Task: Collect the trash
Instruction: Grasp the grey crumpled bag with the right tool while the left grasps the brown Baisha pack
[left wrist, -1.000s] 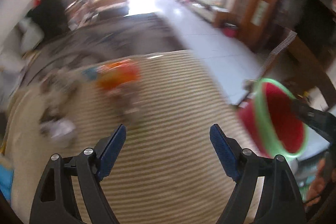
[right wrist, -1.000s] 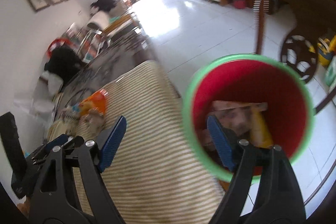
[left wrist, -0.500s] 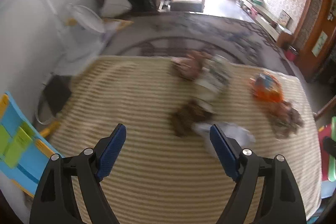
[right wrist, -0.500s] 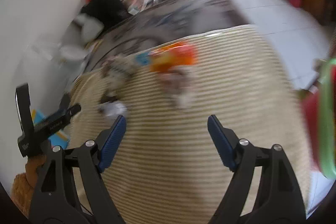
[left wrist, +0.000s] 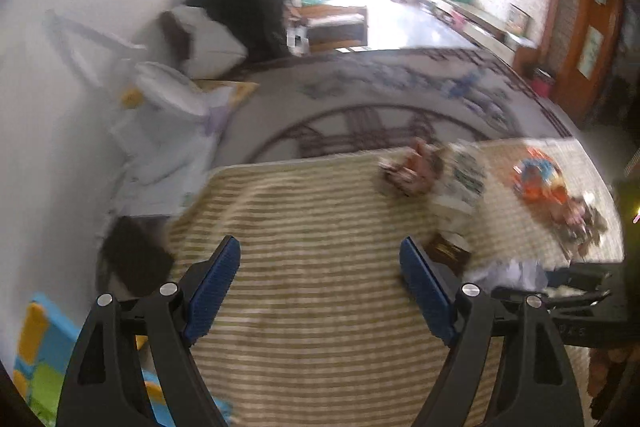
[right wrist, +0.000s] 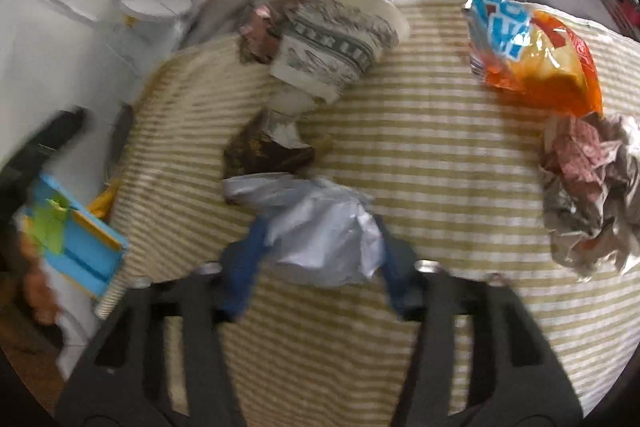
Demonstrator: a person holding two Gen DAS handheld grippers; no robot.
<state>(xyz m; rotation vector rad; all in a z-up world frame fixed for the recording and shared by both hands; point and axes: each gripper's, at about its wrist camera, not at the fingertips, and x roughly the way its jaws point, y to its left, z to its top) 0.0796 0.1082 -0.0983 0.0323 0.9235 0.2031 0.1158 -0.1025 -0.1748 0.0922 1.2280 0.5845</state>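
Trash lies scattered on a striped mat (right wrist: 440, 147): a printed paper cup (right wrist: 336, 43), a brown wrapper (right wrist: 268, 151), an orange chip bag (right wrist: 536, 55), a crumpled paper ball (right wrist: 588, 187) and a crumpled white wrapper (right wrist: 324, 231). My right gripper (right wrist: 320, 255) is low over the mat. Its jaws are closing on the white wrapper, and both blue pads touch its sides. My left gripper (left wrist: 320, 267) hangs open over bare mat, left of the trash, with nothing between its fingers. In the left wrist view the cup (left wrist: 460, 183) and chip bag (left wrist: 540, 179) lie to its right.
A blue, yellow and green toy (right wrist: 80, 247) sits off the mat's left edge. White plastic objects (left wrist: 168, 99) stand by the wall (left wrist: 60, 67). A grey patterned rug (left wrist: 360, 99) stretches beyond the mat. A dark item (left wrist: 132, 259) lies at the mat's left corner.
Both grippers swung left, away from the red bucket and over the mat. The right one dropped onto the white wrapper and its jaws narrowed around it. The left stayed open.
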